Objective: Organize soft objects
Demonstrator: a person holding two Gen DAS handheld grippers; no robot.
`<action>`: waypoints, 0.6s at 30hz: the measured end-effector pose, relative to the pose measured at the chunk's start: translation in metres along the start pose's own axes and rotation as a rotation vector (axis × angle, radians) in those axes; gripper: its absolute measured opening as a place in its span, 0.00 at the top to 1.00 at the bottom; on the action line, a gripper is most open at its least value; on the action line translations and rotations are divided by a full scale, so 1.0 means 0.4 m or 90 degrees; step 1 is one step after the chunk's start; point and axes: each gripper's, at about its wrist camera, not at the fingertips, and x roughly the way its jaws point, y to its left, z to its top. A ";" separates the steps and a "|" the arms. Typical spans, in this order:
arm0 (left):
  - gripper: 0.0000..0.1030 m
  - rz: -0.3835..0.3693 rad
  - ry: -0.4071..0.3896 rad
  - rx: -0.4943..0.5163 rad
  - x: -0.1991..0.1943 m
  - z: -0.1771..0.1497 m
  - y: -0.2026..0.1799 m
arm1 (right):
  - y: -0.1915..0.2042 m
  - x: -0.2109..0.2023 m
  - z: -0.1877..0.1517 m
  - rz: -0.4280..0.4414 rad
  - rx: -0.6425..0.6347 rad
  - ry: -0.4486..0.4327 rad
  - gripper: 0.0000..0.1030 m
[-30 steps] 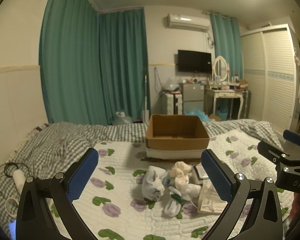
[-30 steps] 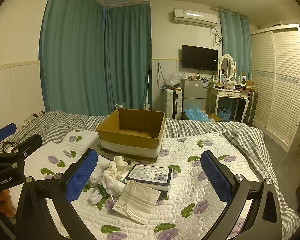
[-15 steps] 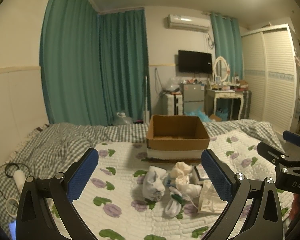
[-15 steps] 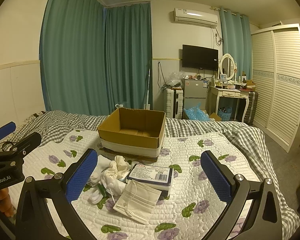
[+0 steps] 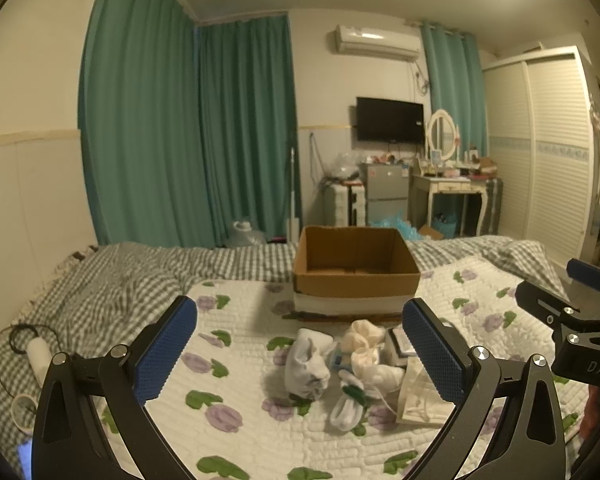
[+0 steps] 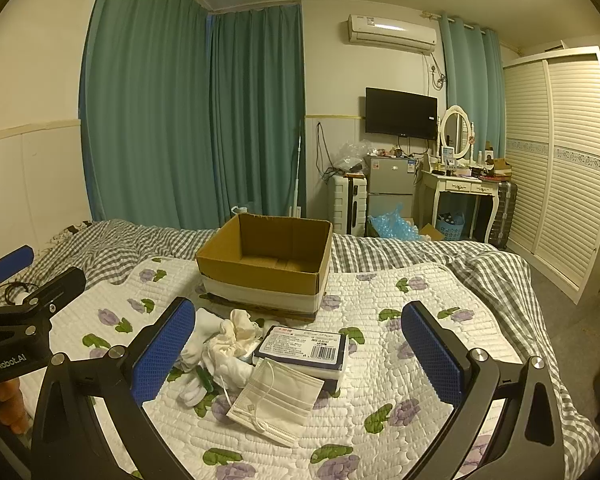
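Note:
A pile of white and cream socks [image 5: 352, 364] lies on the floral quilt, also in the right wrist view [image 6: 228, 350]. A face mask [image 6: 278, 398] rests beside it, against a flat blue-and-white packet [image 6: 304, 346]. An open cardboard box [image 5: 354, 270] stands behind the pile; it also shows in the right wrist view [image 6: 268, 264] and looks empty. My left gripper [image 5: 300, 352] is open above the quilt, short of the pile. My right gripper [image 6: 298, 354] is open, held above the mask and packet. Neither holds anything.
The floral quilt [image 6: 400, 360] covers a bed with a checked blanket [image 5: 132, 276]. A coiled cable and white tube [image 5: 32, 348] lie at the left edge. A fridge, suitcase, dressing table and wardrobe stand beyond the bed's foot.
Both grippers have barely shifted; the view has drifted very slightly. Nothing on the bed has moved.

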 end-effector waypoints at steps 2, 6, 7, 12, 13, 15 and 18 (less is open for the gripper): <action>0.00 0.000 -0.001 0.000 0.000 0.000 0.000 | 0.000 0.000 0.000 0.000 0.000 0.001 0.00; 0.00 0.000 -0.001 0.000 0.001 0.000 0.000 | 0.000 0.000 -0.001 0.001 0.000 0.001 0.00; 0.00 0.000 -0.001 0.000 0.001 0.000 0.000 | 0.001 -0.002 -0.002 0.001 -0.001 0.001 0.00; 0.00 -0.002 -0.002 0.001 0.001 0.002 -0.001 | 0.000 0.000 -0.001 0.000 0.000 0.001 0.00; 0.00 -0.001 -0.003 0.002 0.001 0.002 -0.001 | 0.001 -0.001 -0.001 0.000 0.000 0.002 0.00; 0.00 -0.002 -0.004 0.001 0.001 0.003 0.001 | 0.001 0.000 -0.003 0.000 0.000 0.002 0.00; 0.00 -0.003 -0.008 0.002 -0.001 0.007 0.000 | 0.002 0.000 -0.003 0.000 0.000 0.002 0.00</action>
